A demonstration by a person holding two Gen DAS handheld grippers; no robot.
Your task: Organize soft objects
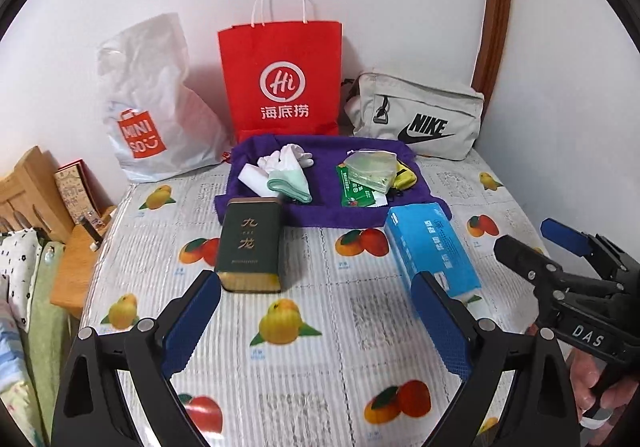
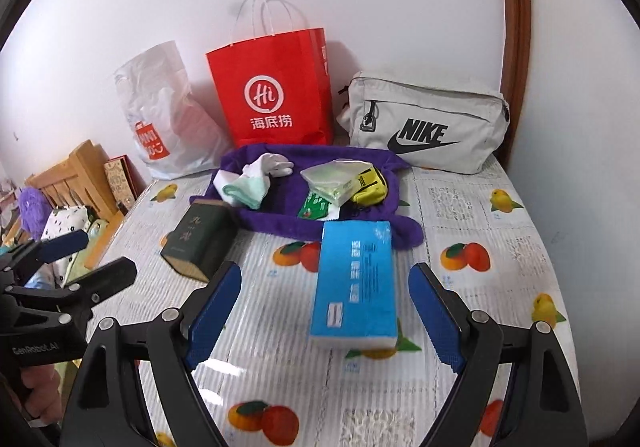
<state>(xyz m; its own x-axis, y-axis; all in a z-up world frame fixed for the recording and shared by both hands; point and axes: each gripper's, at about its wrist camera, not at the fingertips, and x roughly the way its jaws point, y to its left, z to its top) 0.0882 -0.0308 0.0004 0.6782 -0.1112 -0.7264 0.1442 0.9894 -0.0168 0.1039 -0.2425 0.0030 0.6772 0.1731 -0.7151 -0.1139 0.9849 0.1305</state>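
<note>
Left gripper fills the bottom of the left wrist view, its blue pads spread wide with nothing between them, only the fruit-printed desk showing in the gap. Just above its left pad stands a dark green tin, upright; above its right pad lies a blue tissue pack, flat and angled. Both sit at the near edge of a purple cloth in the middle of the frame, which seems to serve as the sorting spot: white gloves and a mint green cloth are heaped on its left half, a clear packet, a green sachet and a yellow pouch on its right. Behind, propped against the wall, are a white plastic bag, a red paper bag and a grey pouch bag (likely places to stow things). The right gripper enters at the right edge, also spread and empty.

From the right wrist view, the right gripper is wide apart, and the tissue pack lies on the desk in line with the gap, closer to the camera than the purple cloth; the pads do not touch it. The tin stands left of centre. At the left edge the left gripper hangs with its jaws apart and empty.
</note>
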